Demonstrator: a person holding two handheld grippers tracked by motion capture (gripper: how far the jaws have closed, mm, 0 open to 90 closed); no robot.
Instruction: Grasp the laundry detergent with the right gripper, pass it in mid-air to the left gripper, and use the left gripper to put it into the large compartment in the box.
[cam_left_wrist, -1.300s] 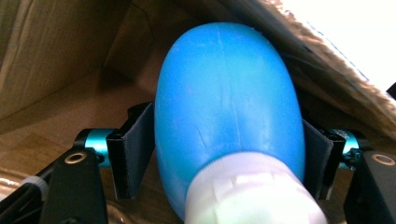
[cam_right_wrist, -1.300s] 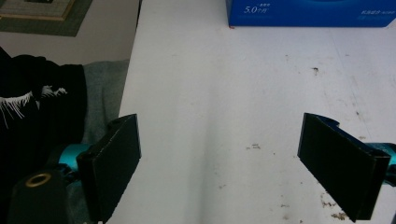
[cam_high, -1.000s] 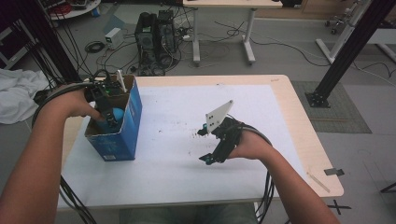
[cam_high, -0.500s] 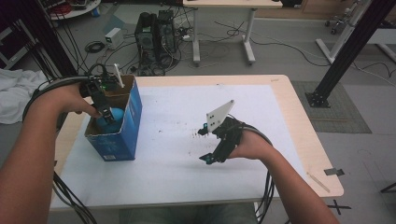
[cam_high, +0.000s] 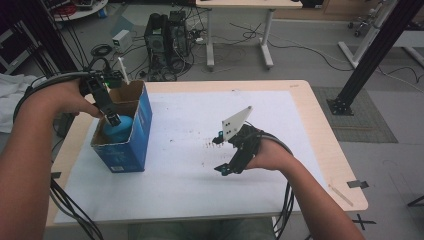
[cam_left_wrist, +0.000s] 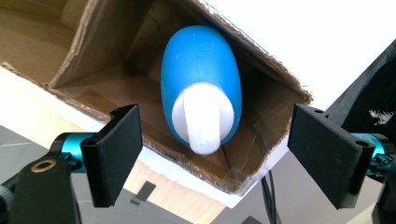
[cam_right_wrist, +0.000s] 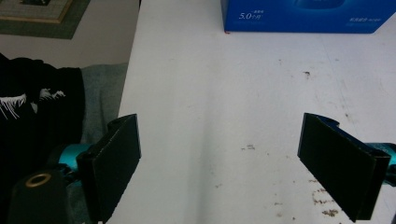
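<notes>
My left gripper (cam_left_wrist: 205, 158) lifted, jaws just been opening, clear of the blue-and-white egg-shaped plastic bottle (cam_left_wrist: 201, 88). It's lying in the blue cardboard box (cam_high: 141, 131); drop looks done.

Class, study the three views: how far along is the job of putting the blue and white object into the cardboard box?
Done: the blue and white object lies inside the box. In hand: the left gripper, above the box opening, has just been opening its jaws; they stand clear of the object. Left: perhaps only withdrawing. The right gripper waits open over the table.
</notes>
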